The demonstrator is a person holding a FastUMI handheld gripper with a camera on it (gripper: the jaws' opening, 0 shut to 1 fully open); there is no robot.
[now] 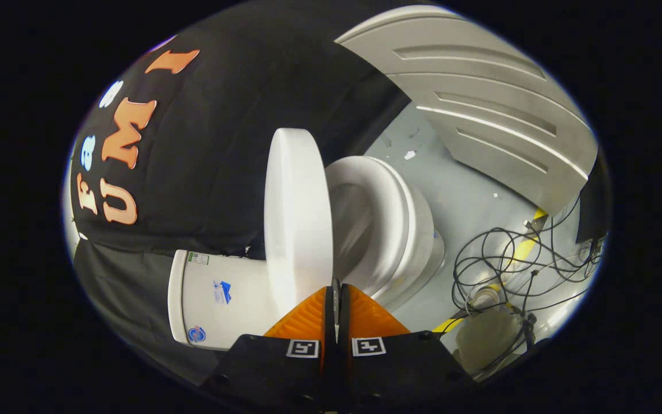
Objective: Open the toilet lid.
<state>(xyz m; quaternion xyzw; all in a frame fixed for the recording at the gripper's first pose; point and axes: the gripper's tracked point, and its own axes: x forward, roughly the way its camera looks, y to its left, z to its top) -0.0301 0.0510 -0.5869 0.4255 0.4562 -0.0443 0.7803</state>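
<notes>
The white toilet lid [296, 218] stands raised, away from the seat [391, 218] and close to the tank [222, 299]. The seat ring and the bowl's inside lie uncovered beyond the lid. My gripper [337, 288] is shut, its two orange fingers [308, 316] pressed together with only a thin slit between them. Their tips sit right at the near rim of the raised lid, beside the gap between lid and seat. Whether the tips touch the rim I cannot tell. Nothing shows between the fingers.
A ribbed grey metal panel [480, 103] stands beyond the toilet. A tangle of black cables [509, 264] lies on the pale floor [469, 201] beside the bowl, over a yellow and black tape strip [523, 244]. Black cloth hangs behind the tank.
</notes>
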